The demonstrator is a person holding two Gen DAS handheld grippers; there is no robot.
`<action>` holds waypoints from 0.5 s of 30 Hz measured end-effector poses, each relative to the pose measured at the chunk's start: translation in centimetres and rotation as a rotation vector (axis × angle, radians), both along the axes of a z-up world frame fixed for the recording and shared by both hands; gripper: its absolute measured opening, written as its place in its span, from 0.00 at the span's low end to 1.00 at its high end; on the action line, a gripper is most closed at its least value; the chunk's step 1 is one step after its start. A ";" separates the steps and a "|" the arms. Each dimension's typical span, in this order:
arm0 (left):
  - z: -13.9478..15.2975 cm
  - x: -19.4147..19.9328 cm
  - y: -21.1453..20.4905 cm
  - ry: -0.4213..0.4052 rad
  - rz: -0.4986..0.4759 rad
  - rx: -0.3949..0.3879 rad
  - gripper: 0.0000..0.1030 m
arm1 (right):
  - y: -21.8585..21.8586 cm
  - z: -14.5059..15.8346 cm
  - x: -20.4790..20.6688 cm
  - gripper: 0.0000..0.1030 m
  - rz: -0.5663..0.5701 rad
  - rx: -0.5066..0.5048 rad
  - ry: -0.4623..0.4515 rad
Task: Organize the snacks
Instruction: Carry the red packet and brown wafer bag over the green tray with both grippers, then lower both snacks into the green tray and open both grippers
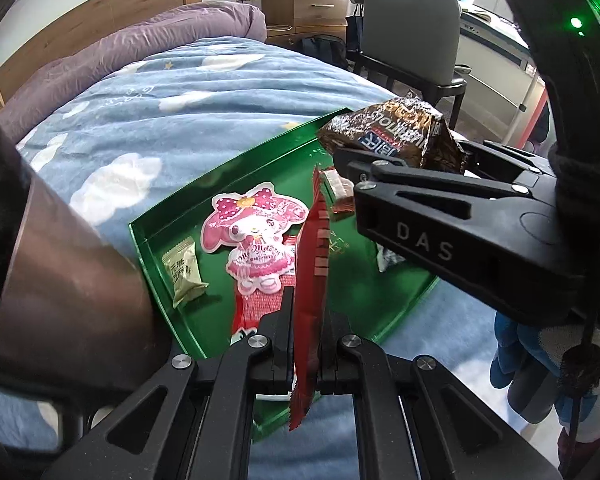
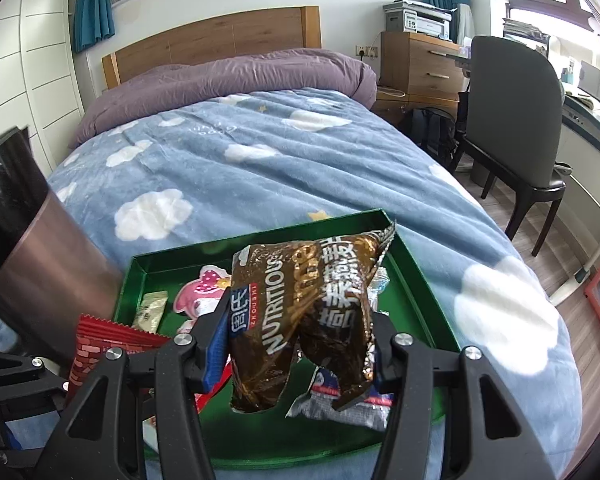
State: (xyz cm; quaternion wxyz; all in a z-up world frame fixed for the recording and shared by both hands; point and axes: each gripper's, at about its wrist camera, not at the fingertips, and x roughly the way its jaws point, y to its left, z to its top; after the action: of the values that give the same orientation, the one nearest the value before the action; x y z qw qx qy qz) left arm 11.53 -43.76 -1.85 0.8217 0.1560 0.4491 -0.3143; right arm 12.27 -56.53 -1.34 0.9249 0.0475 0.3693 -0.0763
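A green tray (image 1: 168, 216) lies on the bed; it also shows in the right wrist view (image 2: 416, 280). My left gripper (image 1: 306, 320) is shut on a red snack packet (image 1: 312, 264), held edge-on above the tray; the packet also shows in the right wrist view (image 2: 100, 340). My right gripper (image 2: 296, 344) is shut on a brown foil bag (image 2: 300, 312), held over the tray; the bag also shows in the left wrist view (image 1: 392, 132). In the tray lie a pink cartoon packet (image 1: 252, 236), a small tan sachet (image 1: 184, 268) and a silver packet (image 2: 340, 400).
A brown metallic cylinder (image 1: 68, 288) stands just left of the tray; it also shows in the right wrist view (image 2: 32, 264). The bed has a blue cloud blanket (image 2: 260, 152). A grey chair (image 2: 512, 128) and a wooden drawer unit (image 2: 420, 60) stand to the right.
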 end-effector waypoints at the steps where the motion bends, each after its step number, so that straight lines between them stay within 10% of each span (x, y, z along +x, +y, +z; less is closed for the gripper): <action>1: -0.3 0.2 -0.2 0.000 0.000 0.003 0.05 | 0.0 -0.3 0.1 0.55 -0.001 0.000 0.004; 15: -2.7 0.1 -2.5 -0.022 -0.032 0.039 0.05 | -2.1 -3.5 1.0 0.55 -0.017 -0.001 0.037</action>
State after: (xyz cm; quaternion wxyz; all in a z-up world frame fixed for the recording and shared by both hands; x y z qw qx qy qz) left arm 11.66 -46.27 -4.58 0.8182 0.1828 0.4436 -0.3169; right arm 13.22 -58.61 -4.87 0.9173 0.0490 0.3858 -0.0854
